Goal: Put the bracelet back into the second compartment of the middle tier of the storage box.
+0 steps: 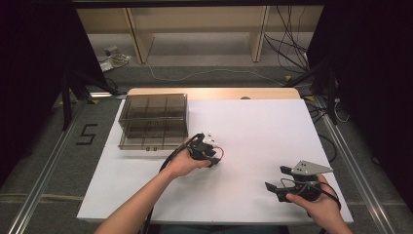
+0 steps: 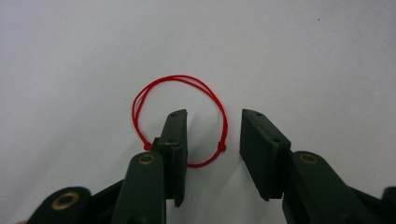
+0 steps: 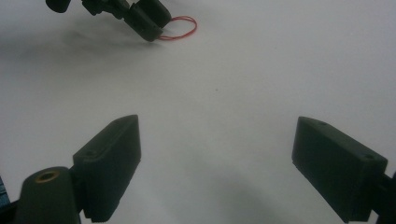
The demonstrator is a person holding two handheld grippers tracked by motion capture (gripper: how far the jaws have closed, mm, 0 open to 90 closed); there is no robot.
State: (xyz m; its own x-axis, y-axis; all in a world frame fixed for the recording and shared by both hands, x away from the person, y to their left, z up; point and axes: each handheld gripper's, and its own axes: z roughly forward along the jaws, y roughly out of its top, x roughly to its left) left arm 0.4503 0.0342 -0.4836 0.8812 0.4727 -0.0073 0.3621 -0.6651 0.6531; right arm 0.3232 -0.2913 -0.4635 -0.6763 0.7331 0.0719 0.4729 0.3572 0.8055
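Note:
A thin red cord loop (image 2: 187,77) with two small knots lies flat on the white table top (image 1: 258,131). My left gripper (image 2: 215,116) is open and down over it: one jaw stands inside the loop, the other outside, so the loop's right strand lies between them. In the high view this gripper (image 1: 213,157) sits left of the table's centre with the red loop (image 1: 222,152) at its tips. My right gripper (image 1: 276,178) hovers near the front right with its jaws wide open and nothing between them. The right gripper (image 3: 219,122) view shows the loop (image 3: 194,24) far off.
A smoky transparent compartment box (image 1: 153,121) with a shut lid stands at the table's back left, just behind the left hand. Bare white surface (image 1: 263,126) spreads across the centre and right. Cables and wooden shelving lie on the floor beyond the far edge.

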